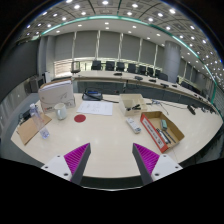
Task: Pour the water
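My gripper hovers above the near part of a pale table, open, with nothing between its magenta pads. Well beyond the fingers, a small red round object sits on the table to the left. A pale bottle-like object lies to the right, beside a cardboard box. A small clear cup-like thing stands near a white box; I cannot tell what it holds.
A white box or appliance stands at the far left, with flat cardboard in front of it. A white sheet lies mid-table. Desks and black chairs fill the room behind.
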### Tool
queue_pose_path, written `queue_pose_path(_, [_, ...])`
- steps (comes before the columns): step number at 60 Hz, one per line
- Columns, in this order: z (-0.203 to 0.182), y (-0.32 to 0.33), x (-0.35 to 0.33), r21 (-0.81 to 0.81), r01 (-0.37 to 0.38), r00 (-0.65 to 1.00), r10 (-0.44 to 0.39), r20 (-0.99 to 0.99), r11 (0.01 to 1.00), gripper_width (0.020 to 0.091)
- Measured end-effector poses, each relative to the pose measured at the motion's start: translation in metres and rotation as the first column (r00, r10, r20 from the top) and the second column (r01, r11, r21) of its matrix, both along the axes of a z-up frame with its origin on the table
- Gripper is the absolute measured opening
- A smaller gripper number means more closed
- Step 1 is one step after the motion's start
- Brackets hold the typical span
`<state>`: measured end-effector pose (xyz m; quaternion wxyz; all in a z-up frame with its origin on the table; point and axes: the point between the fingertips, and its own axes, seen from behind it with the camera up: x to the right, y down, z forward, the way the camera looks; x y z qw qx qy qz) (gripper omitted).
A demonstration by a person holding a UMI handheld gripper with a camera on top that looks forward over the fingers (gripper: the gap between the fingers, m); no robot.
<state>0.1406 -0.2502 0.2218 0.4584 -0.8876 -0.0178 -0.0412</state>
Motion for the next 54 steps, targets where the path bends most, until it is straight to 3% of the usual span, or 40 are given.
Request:
queue_pose_path(17, [-0.019, 0.004, -0.077, -0.010, -0.106, 0.994, 0.106, -0.011, 0.994, 0.0858])
queue_pose_path(36, [-0.049, 0.018, -0.246, 0.036, -0.234, 0.968, 0.236, -0.079, 0.972, 0.0871])
queue_pose_path(54, [-0.089, 0.092, -0.396, 0.147, -0.240, 0.961, 0.256, -0.100, 0.960, 0.0863])
